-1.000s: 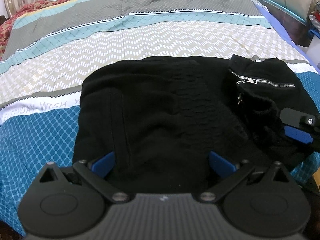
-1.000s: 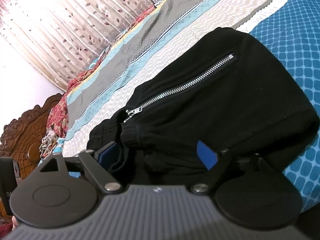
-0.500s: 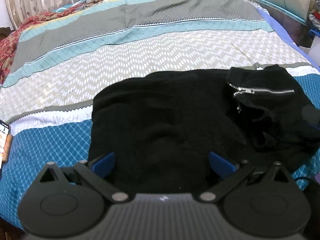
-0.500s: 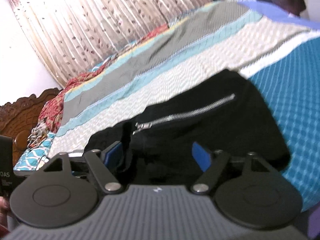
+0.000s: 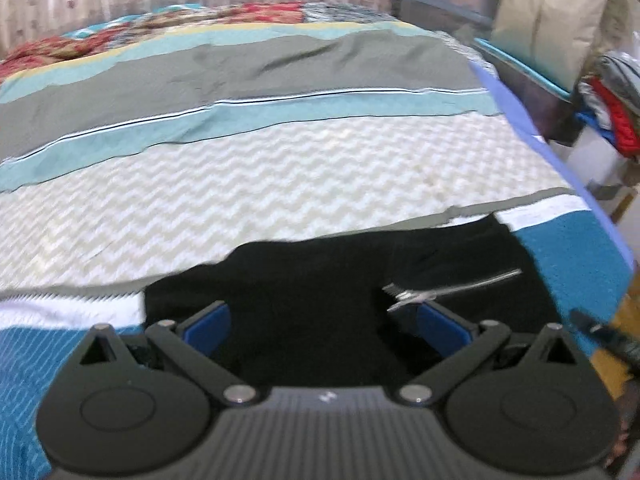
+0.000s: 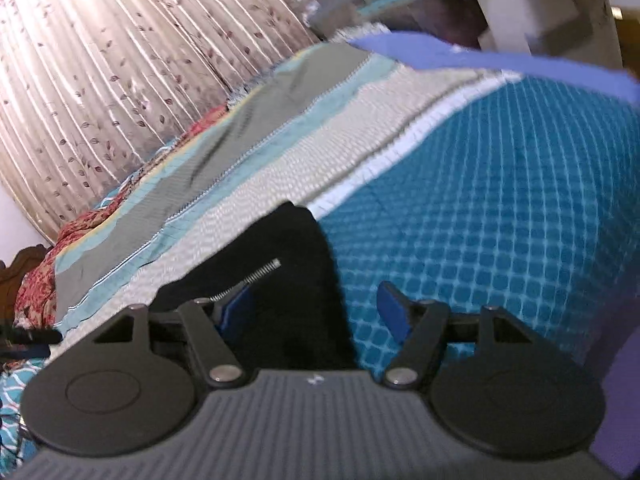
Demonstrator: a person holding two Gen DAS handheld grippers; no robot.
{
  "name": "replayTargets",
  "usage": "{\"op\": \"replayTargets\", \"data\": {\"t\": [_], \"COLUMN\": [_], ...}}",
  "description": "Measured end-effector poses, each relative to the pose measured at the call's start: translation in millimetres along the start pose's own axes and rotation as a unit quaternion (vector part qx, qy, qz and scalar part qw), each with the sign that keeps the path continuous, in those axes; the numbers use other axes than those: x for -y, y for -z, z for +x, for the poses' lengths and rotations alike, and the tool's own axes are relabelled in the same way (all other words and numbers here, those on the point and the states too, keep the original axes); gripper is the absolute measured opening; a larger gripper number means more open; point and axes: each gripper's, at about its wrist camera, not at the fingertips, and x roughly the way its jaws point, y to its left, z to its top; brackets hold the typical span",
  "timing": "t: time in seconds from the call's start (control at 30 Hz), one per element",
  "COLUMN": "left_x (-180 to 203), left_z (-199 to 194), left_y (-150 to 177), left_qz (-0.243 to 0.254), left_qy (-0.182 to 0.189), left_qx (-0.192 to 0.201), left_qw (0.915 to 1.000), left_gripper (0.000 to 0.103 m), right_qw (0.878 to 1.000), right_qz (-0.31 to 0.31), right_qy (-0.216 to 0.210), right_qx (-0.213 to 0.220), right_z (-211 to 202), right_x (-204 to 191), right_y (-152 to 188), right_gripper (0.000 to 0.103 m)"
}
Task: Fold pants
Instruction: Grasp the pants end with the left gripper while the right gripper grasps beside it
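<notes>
The black pants (image 5: 320,288) lie folded into a compact bundle on the bed, with a silver zipper (image 5: 452,290) on the right part. My left gripper (image 5: 324,324) is open and empty, pulled back from the bundle's near edge. In the right wrist view the pants (image 6: 288,280) and the zipper (image 6: 256,276) show at lower centre. My right gripper (image 6: 316,312) is open and empty, over the bundle's right edge and apart from it.
The striped bedspread (image 5: 280,168) covers the bed: grey, teal, chevron and blue bands. The bed's right edge (image 5: 560,160) drops to clutter and a cardboard box (image 5: 552,20). Curtains (image 6: 120,60) hang behind the bed. A wooden headboard (image 6: 16,280) is at the left.
Both grippers have pulled back and lifted away from the pants, which now look smaller and lower in both views. The right gripper has swung right toward the blue bedspread. Both stay open.
</notes>
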Motion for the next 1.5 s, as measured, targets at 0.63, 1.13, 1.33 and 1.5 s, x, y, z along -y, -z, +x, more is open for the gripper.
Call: {"op": "replayTargets", "data": {"t": [0.63,1.13,1.33,1.5], "left_x": [177.4,55.9,-12.4,-72.2], "left_z": [66.1,31.6,4.1,-6.2], "left_y": [-60.6,-55.6,-62.4,-51.6], "left_qz": [0.188,0.095,0.035,-0.009], "left_qy": [0.052,0.054,0.069,0.054], "left_qx": [-0.063,-0.037,-0.013,-0.003], "left_qw": [0.9789,0.9933,0.9969,0.9985], "left_gripper": [0.103,0.015,0.016,0.016], "right_qw": [0.957,0.928,0.920,0.910], "right_qz": [-0.282,-0.334,-0.308,-0.284], "right_qy": [-0.065,-0.163,-0.241,-0.291], "right_qx": [0.022,0.025,-0.029,-0.084], "right_z": [-12.1,-36.8,-23.4,-6.1], "right_x": [-121.5,-174.8,-211.4,-247.2], "right_y": [33.3,43.9,33.8,35.0], "right_gripper": [0.016,0.016,0.016,0.016]}}
